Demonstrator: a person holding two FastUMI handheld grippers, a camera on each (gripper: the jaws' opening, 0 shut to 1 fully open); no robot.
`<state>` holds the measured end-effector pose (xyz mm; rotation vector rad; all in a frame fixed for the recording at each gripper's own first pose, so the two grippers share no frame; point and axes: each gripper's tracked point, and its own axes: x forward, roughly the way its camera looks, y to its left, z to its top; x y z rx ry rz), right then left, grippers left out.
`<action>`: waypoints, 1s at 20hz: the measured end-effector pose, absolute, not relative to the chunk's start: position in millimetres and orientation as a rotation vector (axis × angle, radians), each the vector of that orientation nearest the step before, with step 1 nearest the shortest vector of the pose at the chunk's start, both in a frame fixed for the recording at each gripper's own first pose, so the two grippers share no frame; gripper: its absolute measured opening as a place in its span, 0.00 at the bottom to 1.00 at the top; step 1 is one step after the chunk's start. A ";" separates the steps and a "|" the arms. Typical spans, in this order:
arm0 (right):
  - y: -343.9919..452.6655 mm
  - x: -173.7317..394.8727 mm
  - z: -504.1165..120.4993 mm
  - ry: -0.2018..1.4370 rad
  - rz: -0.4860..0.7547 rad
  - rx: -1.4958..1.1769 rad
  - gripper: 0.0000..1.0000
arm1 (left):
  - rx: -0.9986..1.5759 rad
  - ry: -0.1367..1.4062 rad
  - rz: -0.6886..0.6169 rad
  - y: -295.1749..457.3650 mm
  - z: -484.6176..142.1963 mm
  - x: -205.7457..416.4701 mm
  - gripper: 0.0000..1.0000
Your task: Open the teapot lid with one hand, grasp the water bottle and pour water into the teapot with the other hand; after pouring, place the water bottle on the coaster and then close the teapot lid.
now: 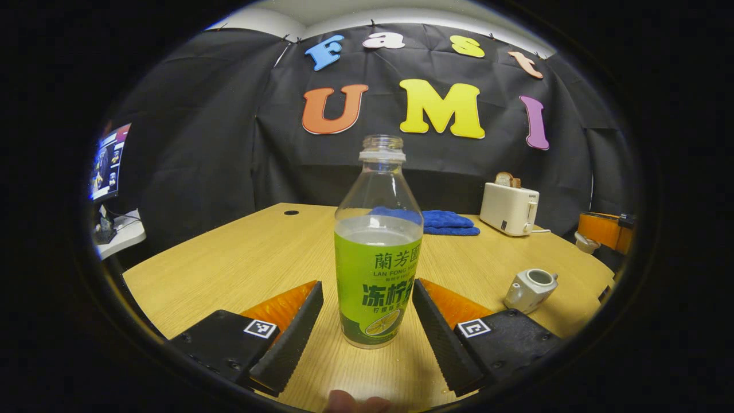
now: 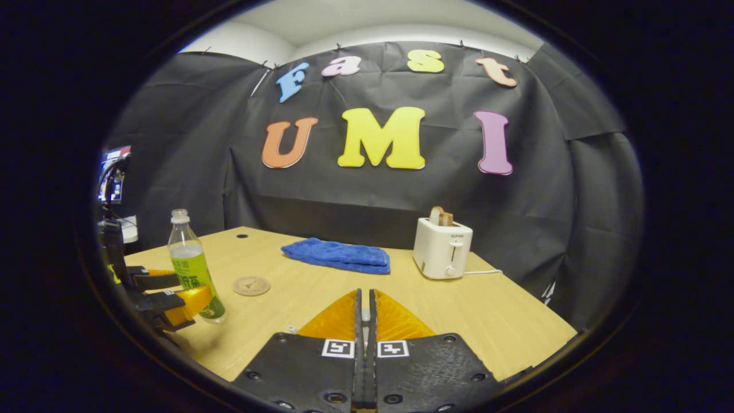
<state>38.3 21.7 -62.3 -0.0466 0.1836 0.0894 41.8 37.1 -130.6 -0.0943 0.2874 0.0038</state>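
Your left gripper point(image 1: 367, 321) is spread wide around the water bottle point(image 1: 377, 252), fingers either side and clear of it. The bottle stands upright on the table point(image 1: 241, 258), cap off, a bit over half full. The teapot point(image 1: 530, 289) sits off to the right with its top open. Your right gripper point(image 2: 364, 321) is pinched closed; I can't tell what's in it. The coaster point(image 2: 250, 285) lies near the bottle.

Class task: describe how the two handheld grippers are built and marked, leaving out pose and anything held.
Each gripper, left gripper and right gripper, has two wedge-shaped fingers on black bolted blocks. Every block carries a small square black-and-white marker. The left gripper's inner faces are ribbed.
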 end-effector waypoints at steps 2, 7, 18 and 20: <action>19.2 38.4 -62.4 0.186 0.087 -0.052 0.00 | -0.090 0.294 0.004 37.2 -134.3 43.9 0.98; 14.7 40.5 -60.1 0.185 0.088 -0.059 0.00 | -0.091 0.319 -0.005 35.7 -138.0 43.3 0.90; -8.3 39.0 -61.7 0.190 0.086 -0.069 0.00 | 0.124 0.348 0.028 51.7 -114.4 39.2 0.74; -12.3 39.1 -63.7 0.196 0.091 -0.067 0.00 | 0.193 0.336 0.035 51.8 -106.2 35.5 0.74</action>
